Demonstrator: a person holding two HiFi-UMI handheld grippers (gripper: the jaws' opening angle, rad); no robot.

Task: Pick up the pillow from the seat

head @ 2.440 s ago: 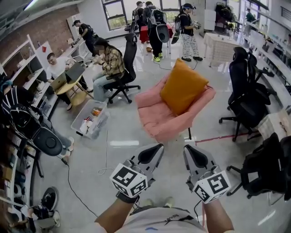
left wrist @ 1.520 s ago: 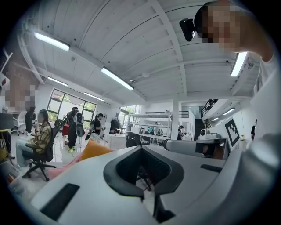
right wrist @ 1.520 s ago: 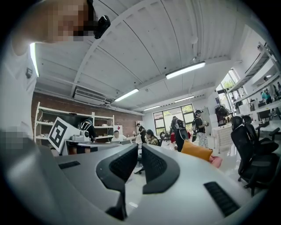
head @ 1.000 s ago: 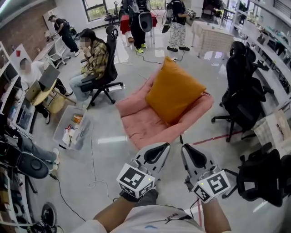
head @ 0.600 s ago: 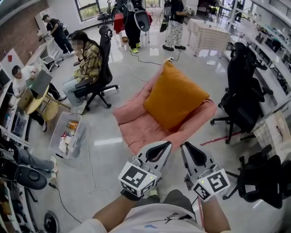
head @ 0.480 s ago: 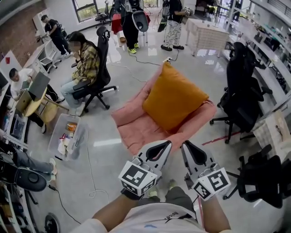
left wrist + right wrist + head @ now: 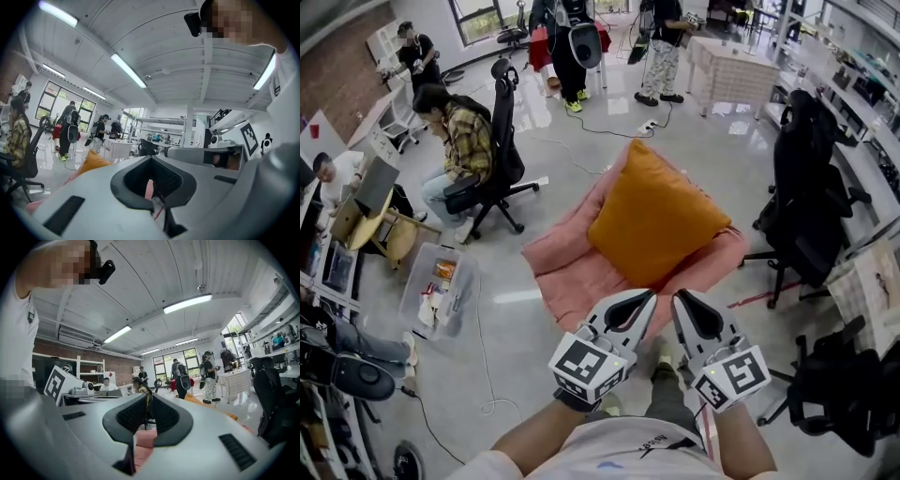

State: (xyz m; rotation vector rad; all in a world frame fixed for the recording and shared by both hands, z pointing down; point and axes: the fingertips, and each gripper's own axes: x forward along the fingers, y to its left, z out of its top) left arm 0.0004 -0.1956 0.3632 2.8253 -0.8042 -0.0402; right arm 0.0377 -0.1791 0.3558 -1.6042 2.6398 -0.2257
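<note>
An orange square pillow leans upright against the back of a pink floor seat in the middle of the head view. Both grippers hang side by side just short of the seat's front edge, touching nothing. My left gripper is shut and holds nothing; my right gripper is shut and empty too. In the left gripper view the pillow shows past the closed left gripper. In the right gripper view the pink seat lies below the right gripper, with a sliver of pillow to its right.
Black office chairs stand right of the seat. A person sits on a black chair at the left. A clear plastic bin and a loose cable lie on the floor at left. People stand by a white table at the back.
The seat and pillow have come nearer and lower in the head view as I walked toward them. Both grippers stay shut and keep their place side by side.
</note>
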